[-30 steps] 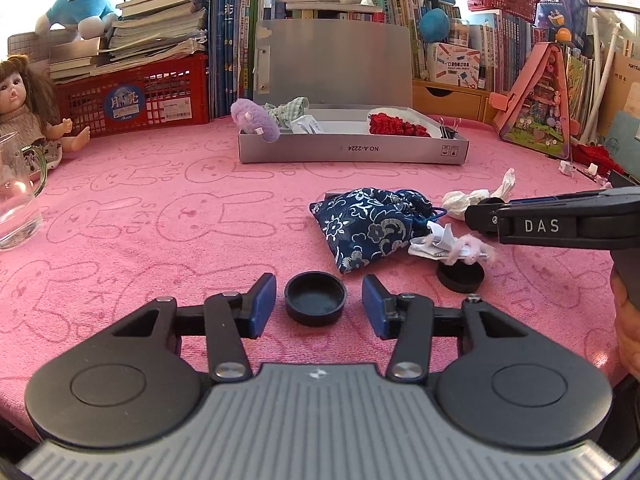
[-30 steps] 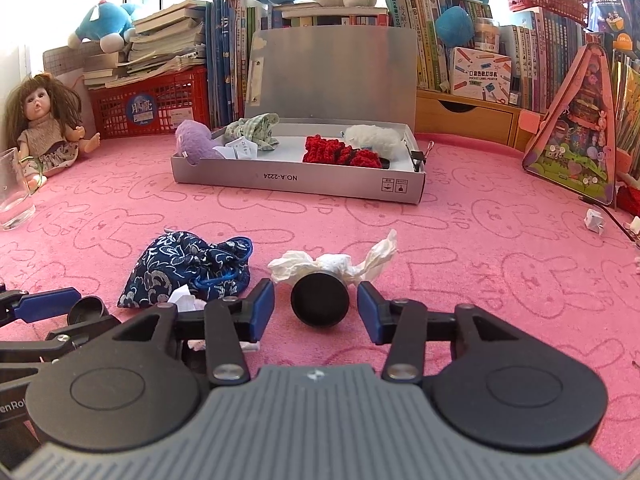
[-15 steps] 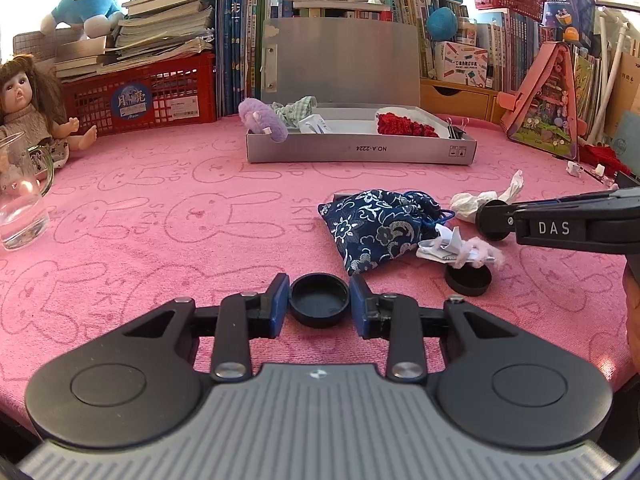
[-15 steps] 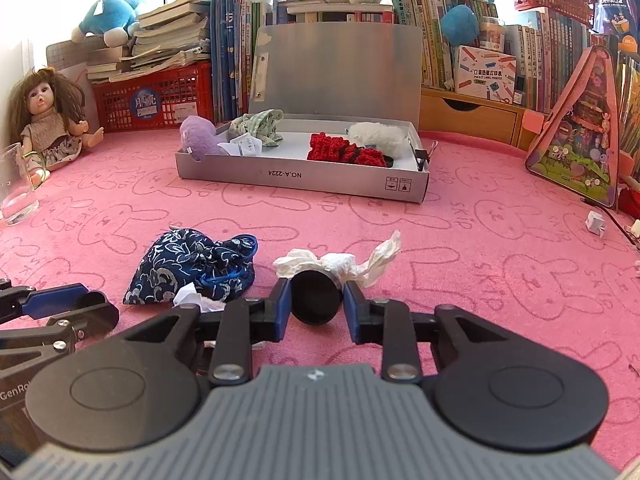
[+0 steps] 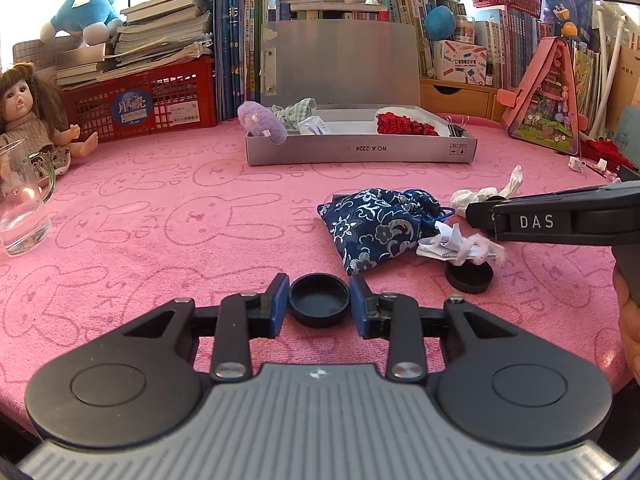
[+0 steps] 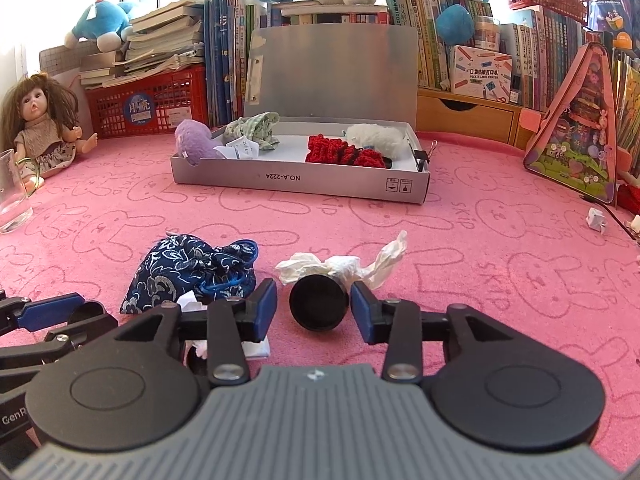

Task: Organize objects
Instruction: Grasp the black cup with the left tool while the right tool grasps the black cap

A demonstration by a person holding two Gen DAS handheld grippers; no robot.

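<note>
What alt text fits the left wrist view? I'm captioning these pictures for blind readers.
The left claw brackets a shallow black cap lying open side up on a pink bunny-print cloth. Beyond lie a blue floral pouch, crumpled paper and an open grey box of soft items; the right claw enters from the right.

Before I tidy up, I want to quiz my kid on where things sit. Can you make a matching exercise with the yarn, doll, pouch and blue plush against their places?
Things:
1. yarn
2. doll
3. pouch
4. blue plush

Places:
a. seated beside the red crate
b. atop the stacked books
c. inside the grey box
d. on the pink mat, left of the tissue

Pairs: 1-c, 2-a, 3-d, 4-b
</note>
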